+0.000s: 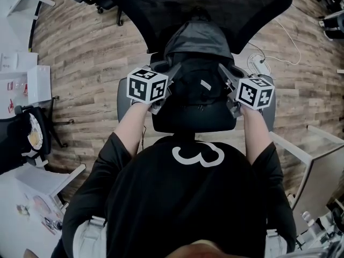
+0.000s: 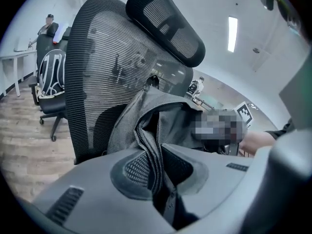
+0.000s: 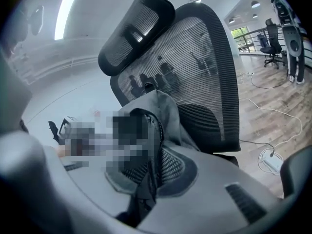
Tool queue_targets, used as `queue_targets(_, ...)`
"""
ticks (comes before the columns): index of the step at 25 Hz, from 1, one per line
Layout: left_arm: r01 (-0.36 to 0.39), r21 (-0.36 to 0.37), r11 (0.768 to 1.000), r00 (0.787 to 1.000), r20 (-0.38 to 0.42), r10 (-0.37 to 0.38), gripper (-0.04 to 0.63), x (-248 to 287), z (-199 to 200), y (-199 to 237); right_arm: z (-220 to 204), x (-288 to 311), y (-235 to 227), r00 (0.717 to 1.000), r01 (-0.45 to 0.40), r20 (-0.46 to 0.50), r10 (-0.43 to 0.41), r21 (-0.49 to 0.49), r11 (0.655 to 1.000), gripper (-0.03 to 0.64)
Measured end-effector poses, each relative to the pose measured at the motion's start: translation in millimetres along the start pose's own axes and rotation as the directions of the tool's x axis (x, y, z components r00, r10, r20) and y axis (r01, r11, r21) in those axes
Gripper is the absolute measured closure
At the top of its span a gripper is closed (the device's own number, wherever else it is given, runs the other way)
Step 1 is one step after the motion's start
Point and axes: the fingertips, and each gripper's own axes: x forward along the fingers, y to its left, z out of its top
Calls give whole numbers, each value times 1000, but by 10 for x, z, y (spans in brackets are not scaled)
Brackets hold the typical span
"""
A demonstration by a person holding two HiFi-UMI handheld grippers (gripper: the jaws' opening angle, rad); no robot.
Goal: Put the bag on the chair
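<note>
On chair [image 1: 193, 123] | bag [image 1: 196, 42], label [image 1: 205, 84] unreadable | left tool [image 2: 157, 172], right tool [image 3: 151, 172] grip it

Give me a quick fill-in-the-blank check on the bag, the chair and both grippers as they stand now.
1. The bag sits on the chair's ____, leaning on the mesh backrest.
2. The left gripper and the right gripper are each shut on the ____.
3. The fabric fold between the right gripper's jaws carries a ____.
Missing words: seat; bag; zipper.
</note>
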Motion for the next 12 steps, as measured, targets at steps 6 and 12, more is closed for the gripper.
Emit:
queue_targets(6, 2, -22, 1000, 1000, 17, -2, 532, -13, -10, -1, -17, -26, 36, 1000, -18, -3, 18, 10, 1000, 580)
queue_targets(12, 0, -80, 997, 999, 35, 3, 432, -52, -32, 29, -85, -98, 44, 1000, -7, -5, 7, 5, 1000, 512)
